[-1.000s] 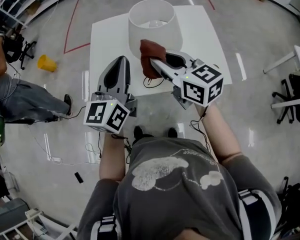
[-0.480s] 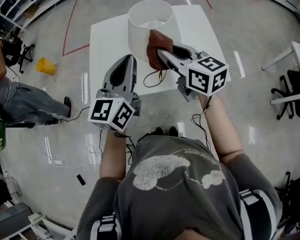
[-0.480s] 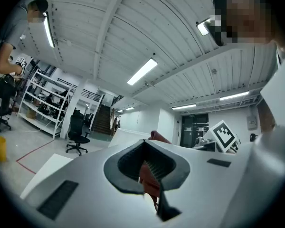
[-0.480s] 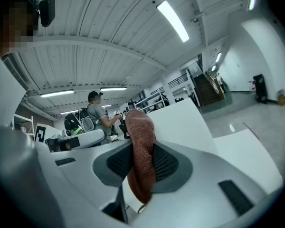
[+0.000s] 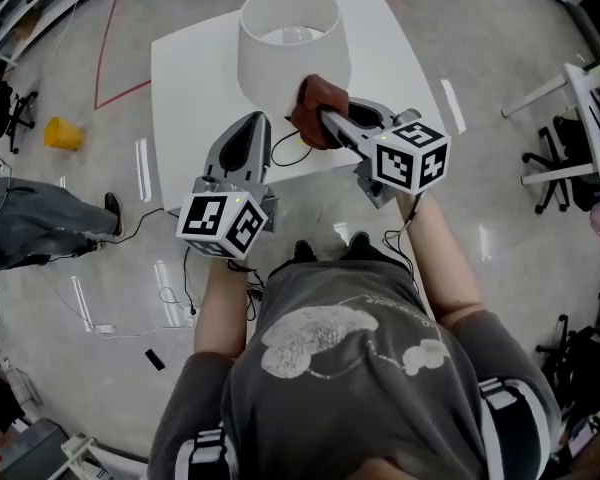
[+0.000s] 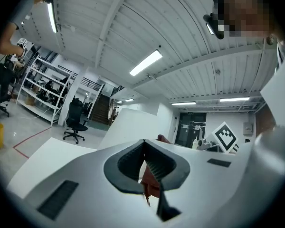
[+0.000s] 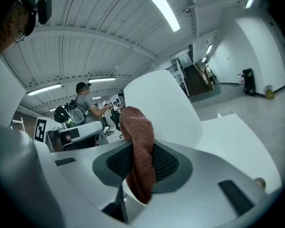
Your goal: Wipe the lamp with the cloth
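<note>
A lamp with a white shade [image 5: 288, 43] stands on a white table [image 5: 180, 88]. My right gripper [image 5: 325, 118] is shut on a reddish-brown cloth [image 5: 313, 108], which presses against the shade's near right side. In the right gripper view the cloth [image 7: 140, 151] hangs between the jaws, with the shade [image 7: 164, 108] right behind it. My left gripper [image 5: 254, 120] is shut on nothing, just short of the shade's near left side. The left gripper view shows the shade [image 6: 130, 127] ahead and the cloth [image 6: 152, 182] through the gap in the jaws.
A black lamp cable [image 5: 292, 153] loops on the table's near edge. A yellow object [image 5: 58, 131] and a seated person [image 5: 30, 218] are on the floor side at left. Another table [image 5: 585, 98] and chairs stand at right.
My right gripper has carried the cloth forward and onto the shade's near right side. The left gripper has come closer to the lamp. The head view has shifted, so the lamp sits further left.
</note>
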### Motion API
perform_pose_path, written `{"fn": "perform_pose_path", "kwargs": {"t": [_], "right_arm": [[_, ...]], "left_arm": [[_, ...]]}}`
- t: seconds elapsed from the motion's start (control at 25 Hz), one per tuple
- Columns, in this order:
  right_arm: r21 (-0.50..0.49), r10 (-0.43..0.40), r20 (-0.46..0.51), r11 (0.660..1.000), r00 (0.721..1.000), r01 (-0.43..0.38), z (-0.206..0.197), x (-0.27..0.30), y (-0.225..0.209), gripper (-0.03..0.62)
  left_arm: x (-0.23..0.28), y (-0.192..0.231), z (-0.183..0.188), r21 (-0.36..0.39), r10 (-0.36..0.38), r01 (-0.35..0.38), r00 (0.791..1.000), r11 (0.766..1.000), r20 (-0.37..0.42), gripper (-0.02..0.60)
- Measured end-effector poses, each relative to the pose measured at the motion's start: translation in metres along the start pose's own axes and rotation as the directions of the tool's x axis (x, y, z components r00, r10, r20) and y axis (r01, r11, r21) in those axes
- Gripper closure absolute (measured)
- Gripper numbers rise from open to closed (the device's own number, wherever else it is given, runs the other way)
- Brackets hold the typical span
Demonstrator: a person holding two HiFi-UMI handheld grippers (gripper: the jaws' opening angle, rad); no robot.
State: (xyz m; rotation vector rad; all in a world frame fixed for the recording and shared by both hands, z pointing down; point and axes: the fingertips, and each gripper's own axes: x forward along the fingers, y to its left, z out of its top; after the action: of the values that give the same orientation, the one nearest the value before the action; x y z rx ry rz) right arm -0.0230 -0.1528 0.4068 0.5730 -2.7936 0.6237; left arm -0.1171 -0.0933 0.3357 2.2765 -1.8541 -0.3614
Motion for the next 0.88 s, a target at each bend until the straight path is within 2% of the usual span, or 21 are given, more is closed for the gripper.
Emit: {"fn": "perform_pose_path", "kwargs": {"t": [0.24,0.36,0.52,0.72,0.88], "right_arm": [[0.004,0.038,-0.042,0.999,0.998,-0.038,-0.019,-0.008,-0.026,0.502],[-0.002,0.088,-0.102,0.996,0.991,-0.089,-0.037,-0.008,-0.041,0.503],[-0.028,0.150,-0.139,0.988,0.979,-0.155,-0.039,-0.014,-0.049,0.502],[-0.043,0.237,-0.152,0.968,0.960,-0.246,-0.037,-0.036,-0.053,0.502],[-0.082,0.295,-0.140,0.948,0.945,-0.308,-0.018,-0.044,-0.045,0.502]], "left_arm": [[0.012,-0.011,-0.030,-0.005,0.057,-0.058,0.998,0.998,-0.030,0.574],[0.018,-0.016,-0.045,-0.017,0.123,-0.123,0.992,0.992,-0.028,0.574],[0.026,-0.029,-0.058,-0.029,0.199,-0.200,0.980,0.979,-0.025,0.574],[0.033,-0.060,-0.060,0.000,0.249,-0.249,0.969,0.969,0.006,0.574],[0.029,-0.068,-0.044,0.024,0.287,-0.288,0.957,0.957,0.044,0.574]]}}
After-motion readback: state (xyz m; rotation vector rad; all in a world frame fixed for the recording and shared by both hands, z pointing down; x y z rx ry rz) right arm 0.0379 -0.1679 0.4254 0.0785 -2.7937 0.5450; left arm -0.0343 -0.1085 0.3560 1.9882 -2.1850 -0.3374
